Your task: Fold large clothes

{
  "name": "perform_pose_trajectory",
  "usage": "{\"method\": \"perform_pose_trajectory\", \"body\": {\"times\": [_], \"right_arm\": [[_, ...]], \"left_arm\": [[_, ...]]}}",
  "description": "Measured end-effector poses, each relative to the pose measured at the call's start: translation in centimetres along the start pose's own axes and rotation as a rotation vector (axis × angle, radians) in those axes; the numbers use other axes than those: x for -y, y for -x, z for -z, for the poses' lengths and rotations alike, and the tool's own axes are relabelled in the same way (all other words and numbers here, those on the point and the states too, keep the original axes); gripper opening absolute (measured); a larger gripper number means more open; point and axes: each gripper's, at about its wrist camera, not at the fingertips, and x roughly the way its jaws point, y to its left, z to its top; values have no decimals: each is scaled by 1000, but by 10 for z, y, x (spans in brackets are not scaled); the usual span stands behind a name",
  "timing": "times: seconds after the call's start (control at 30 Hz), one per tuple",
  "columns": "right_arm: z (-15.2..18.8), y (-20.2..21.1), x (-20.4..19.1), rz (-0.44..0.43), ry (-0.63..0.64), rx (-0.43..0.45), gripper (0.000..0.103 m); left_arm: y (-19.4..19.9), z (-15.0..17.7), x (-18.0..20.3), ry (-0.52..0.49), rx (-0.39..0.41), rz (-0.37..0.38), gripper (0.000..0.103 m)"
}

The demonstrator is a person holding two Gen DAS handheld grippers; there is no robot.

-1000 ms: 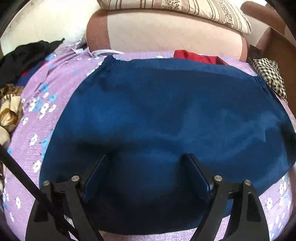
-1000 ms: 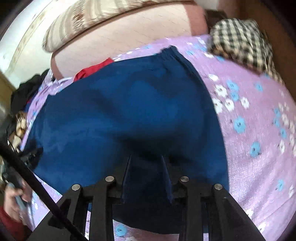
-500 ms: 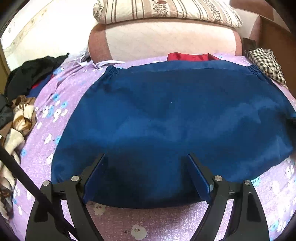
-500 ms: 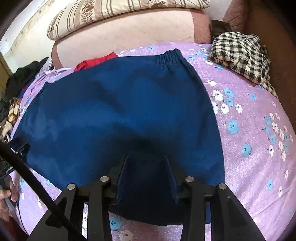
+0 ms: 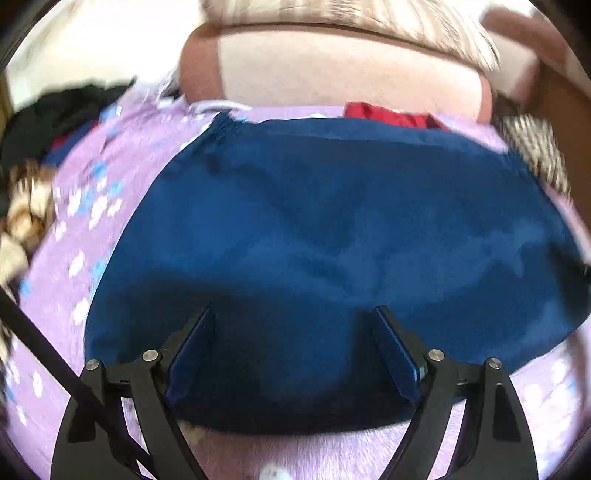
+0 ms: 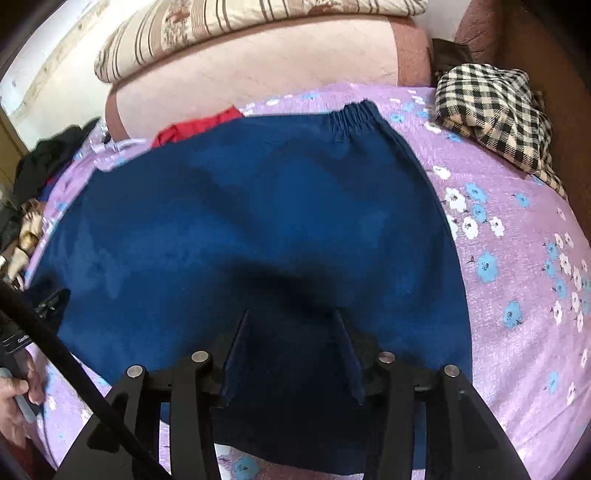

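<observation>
A large dark blue garment (image 5: 332, 229) with an elastic waistband at its far edge lies flat on the purple flowered bedsheet (image 5: 110, 192). It also fills the right wrist view (image 6: 258, 221), waistband (image 6: 354, 112) at the far right corner. My left gripper (image 5: 293, 314) is open and empty, hovering over the garment's near edge. My right gripper (image 6: 291, 315) is open, narrower, over the garment's near right part, holding nothing. The left wrist view is blurred.
A red cloth (image 6: 195, 127) peeks out behind the garment. A folded checked cloth (image 6: 491, 114) lies at the far right. Dark and patterned clothes (image 6: 40, 173) are piled at the left. A padded headboard (image 6: 258, 70) and striped pillow (image 6: 229, 22) stand behind.
Both grippers drew back from the garment's near edge half a second ago, then the left moved forward over it again. The right opened slightly wider. The garment stays flat.
</observation>
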Motion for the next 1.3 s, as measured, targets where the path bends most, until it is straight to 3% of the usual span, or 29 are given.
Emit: {"method": "perform_pose_trajectory", "body": {"times": [0.07,0.17,0.2,0.33,0.5,0.67,0.77,0.8,0.83,0.87,0.9,1.1,1.3], "right_arm": [[5,16,7,-55,-68,31,51],[21,46,13,-106,-125,83,57],[30,55,16,-122,-159,103,58],[80,69,38,-249,-408,107,60],[136,53,54,-303,-634,91,59],[126,45,71,-304,-790,172,60],[102,29,78,-313,-838,243,59],[92,20,80,-329,-839,255,55],[83,13,81,-365,-832,255,32],[76,7,83,-387,-824,244,19],[70,1,83,-383,-812,222,14],[64,14,79,-362,-703,257,9],[63,39,77,-348,-607,292,9]], "left_arm": [[18,2,-18,87,4,63,85],[40,20,-58,307,-16,155,85],[44,33,-74,409,-22,226,85],[37,80,-102,628,-72,352,84],[29,73,-108,677,-3,295,81],[2,43,-110,684,51,268,82],[-14,27,-113,708,98,297,84],[-16,24,-113,720,125,310,84],[-18,23,-114,732,156,329,84],[-18,23,-113,731,175,313,64],[-19,23,-112,719,172,281,15],[-6,32,-100,686,178,231,7],[22,35,-88,612,199,193,6]]}}
